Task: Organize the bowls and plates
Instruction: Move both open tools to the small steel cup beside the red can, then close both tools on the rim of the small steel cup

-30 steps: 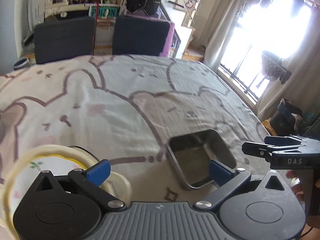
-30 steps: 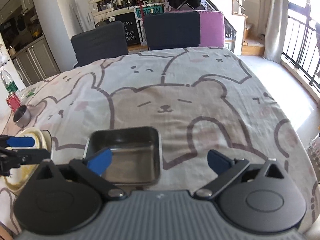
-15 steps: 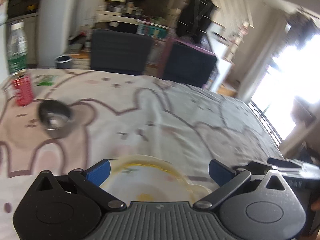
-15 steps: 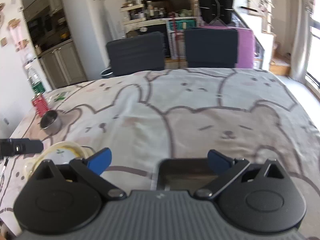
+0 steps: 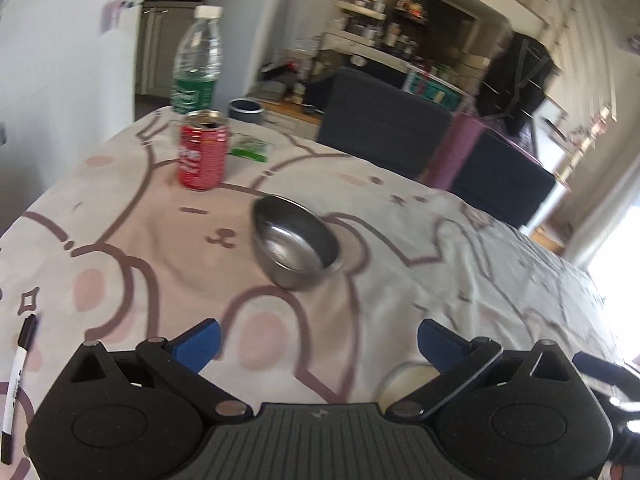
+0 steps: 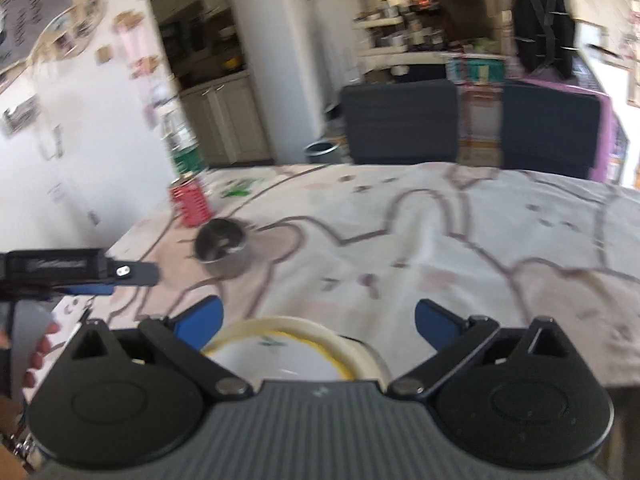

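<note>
From the left wrist, the left tongs (image 5: 318, 340), spread apart and empty, now face a round stainless-steel bowl (image 5: 295, 243) on the bear-print tabletop (image 5: 460, 272), past a red soda can (image 5: 203, 150); half a second ago a plate filled this spot. From the right wrist, the right tongs (image 6: 318, 318), also apart, have swung left over the yellow-rimmed white plate (image 6: 288, 350).

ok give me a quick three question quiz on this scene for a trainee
1. True or false: the left hand-held gripper is shut on the steel bowl.
2. What stands nearest the red can: A) bottle B) marker C) a fork?
3. Which dish lies between the right hand-held gripper's fingers: the ____?

Key: 1 false, it is open and short of the bowl; 2 A; 3 yellow-rimmed plate.
</note>
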Available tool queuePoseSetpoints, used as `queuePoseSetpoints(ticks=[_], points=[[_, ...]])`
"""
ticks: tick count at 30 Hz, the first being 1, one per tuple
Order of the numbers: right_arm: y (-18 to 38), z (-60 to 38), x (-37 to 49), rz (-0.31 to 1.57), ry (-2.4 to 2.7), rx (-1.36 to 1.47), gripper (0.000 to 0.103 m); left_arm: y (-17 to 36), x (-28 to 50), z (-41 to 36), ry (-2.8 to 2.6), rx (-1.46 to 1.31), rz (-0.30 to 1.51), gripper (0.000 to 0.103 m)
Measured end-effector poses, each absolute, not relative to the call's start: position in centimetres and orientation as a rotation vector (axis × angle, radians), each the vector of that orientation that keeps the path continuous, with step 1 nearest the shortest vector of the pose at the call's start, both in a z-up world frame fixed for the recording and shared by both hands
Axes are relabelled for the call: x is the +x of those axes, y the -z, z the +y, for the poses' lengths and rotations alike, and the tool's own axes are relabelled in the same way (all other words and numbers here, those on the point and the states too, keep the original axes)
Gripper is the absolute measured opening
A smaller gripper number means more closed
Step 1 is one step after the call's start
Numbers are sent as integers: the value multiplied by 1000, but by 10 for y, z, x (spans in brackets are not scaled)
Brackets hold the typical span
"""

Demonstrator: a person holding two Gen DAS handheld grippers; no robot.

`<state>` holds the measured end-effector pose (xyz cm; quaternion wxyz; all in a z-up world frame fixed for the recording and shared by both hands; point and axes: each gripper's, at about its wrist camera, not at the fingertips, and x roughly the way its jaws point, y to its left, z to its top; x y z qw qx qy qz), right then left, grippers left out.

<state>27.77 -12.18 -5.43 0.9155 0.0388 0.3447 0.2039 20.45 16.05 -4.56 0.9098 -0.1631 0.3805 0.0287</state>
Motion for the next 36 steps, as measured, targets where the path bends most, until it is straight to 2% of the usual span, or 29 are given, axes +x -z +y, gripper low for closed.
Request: queuePoseSetpoints(ticks=[4,6,8,10,14,16,18,22,28,31,33,36], points=[[53,-83,309,747,-444,99,103,49,220,177,-112,-393,776,100],[55,-68,327,769,-462,144,100,51,230,186,-120,-434,764,91],[58,-59,340,793,-466,192,93,55,240,195,-131,-486,756,81],[65,-51,356,833,-450,248,78,61,251,203,-146,-526,750,71],[79,-39,382,901,-447,371,64,71,274,210,-179,-523,765,49],[87,-34,394,922,-450,428,55,76,284,212,-185,-505,773,44],[96,-28,405,948,-456,481,52,81,293,213,-176,-492,776,44],[109,-12,418,999,-449,524,37,90,307,219,-157,-521,777,44],[124,0,433,1032,-425,552,36,103,329,226,-178,-492,793,43],[128,-1,434,1050,-414,569,28,109,335,229,-183,-499,805,43],[132,6,438,1058,-417,571,27,113,337,230,-185,-499,809,42],[135,14,442,1061,-425,548,19,114,340,230,-184,-492,808,42]])
